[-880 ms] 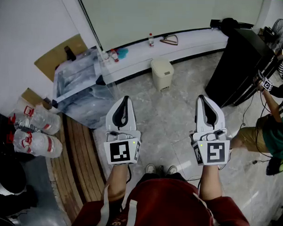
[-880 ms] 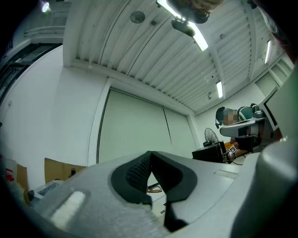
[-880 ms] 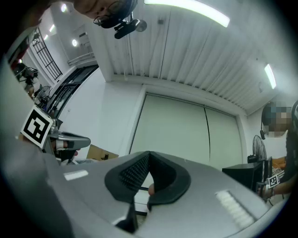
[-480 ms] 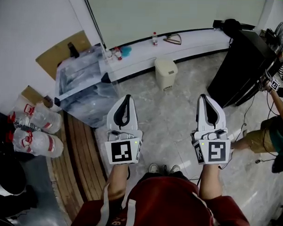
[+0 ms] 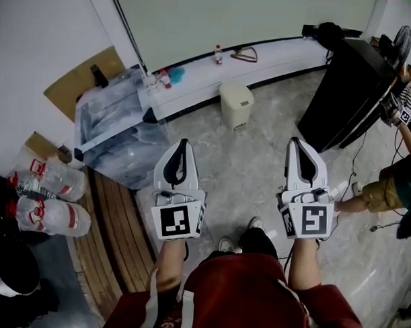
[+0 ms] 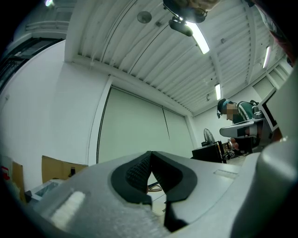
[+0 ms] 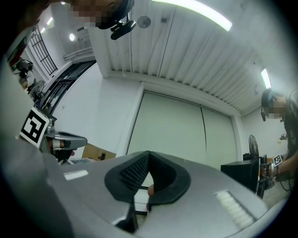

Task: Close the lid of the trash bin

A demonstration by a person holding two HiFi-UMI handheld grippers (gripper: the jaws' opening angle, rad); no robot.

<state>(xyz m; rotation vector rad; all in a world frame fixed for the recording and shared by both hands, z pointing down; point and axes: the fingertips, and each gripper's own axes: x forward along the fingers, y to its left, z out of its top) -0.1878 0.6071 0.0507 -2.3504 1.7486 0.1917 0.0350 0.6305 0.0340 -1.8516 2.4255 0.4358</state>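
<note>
Bin [image 5: 235, 108] is seen in the head view as a small cream box on the floor, just beside the white ledge [image 5: 276, 58] that runs along the wall. Its lid [image 5: 234, 92] is viewed from far off and from above. It appears to lie low over the top, but at this size it cannot be told whether it is fully down or left ajar.

The left gripper [image 5: 184, 143] and the right gripper [image 5: 295, 141] are held side by side, well short of the bin, with bare floor between them and it. The bin lies ahead, roughly between the lines of the two. Nothing is touched by either. In the left gripper view the jaws are seen pressed together at the tips with nothing between them, and the same is shown in the right gripper view. Wall and ceiling fill both gripper views, and the bin is not seen in either.

A heap of clear plastic [image 5: 116, 133] lies to the left of the bin and a black cabinet [image 5: 349, 91] stands to its right. Another person [image 5: 393, 183] is partly seen beyond the cabinet.

The task is judged to be at the approach, with no part of the closing done yet. What is left is for the bin to be reached, a gripper to be brought onto the lid, and the lid to be pressed down until it is seated.
</note>
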